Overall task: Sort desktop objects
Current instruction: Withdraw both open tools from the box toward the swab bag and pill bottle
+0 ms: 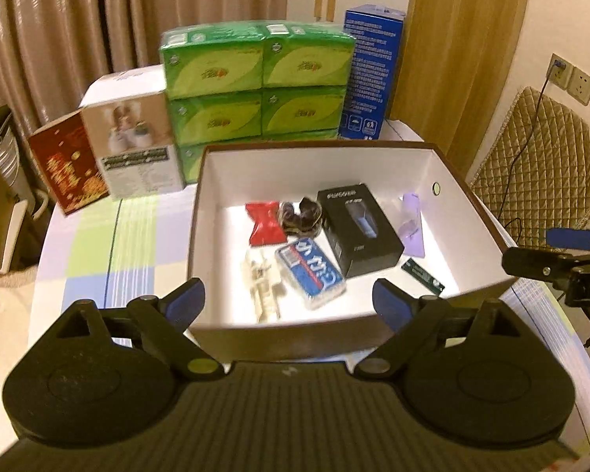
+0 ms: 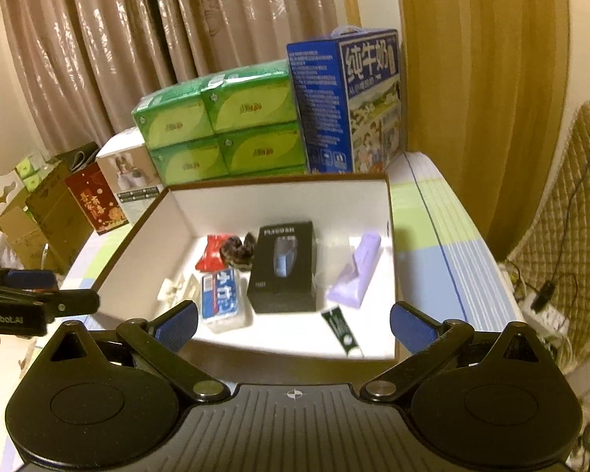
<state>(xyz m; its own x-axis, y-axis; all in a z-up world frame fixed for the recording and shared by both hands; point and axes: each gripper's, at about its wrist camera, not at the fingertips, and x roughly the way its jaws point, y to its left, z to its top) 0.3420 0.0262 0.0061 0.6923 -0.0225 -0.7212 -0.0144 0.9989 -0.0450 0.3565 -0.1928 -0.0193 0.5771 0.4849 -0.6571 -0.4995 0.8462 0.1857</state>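
An open box (image 1: pixel 295 169) with white inside and brown outside stands on the table and holds several items. Among them are a red packet (image 1: pixel 265 223), a dark brown lump (image 1: pixel 301 218), a black carton (image 1: pixel 358 230), a purple pouch (image 1: pixel 412 228), a blue-and-white pack (image 1: pixel 310 271), a white figure (image 1: pixel 261 281) and a small green strip (image 1: pixel 423 277). My left gripper (image 1: pixel 287 299) hangs open over the box's near edge, holding nothing. My right gripper (image 2: pixel 293 324) is open too, above the near rim of the same box (image 2: pixel 275 200), with nothing between its fingers.
Behind the box stand stacked green tissue packs (image 1: pixel 255 90), a blue milk carton (image 1: pixel 371 74), a white carton (image 1: pixel 137 149) and a red box (image 1: pixel 65 169). A quilted chair (image 1: pixel 539 173) stands at the right. Checked tablecloth (image 1: pixel 110 244) shows left of the box.
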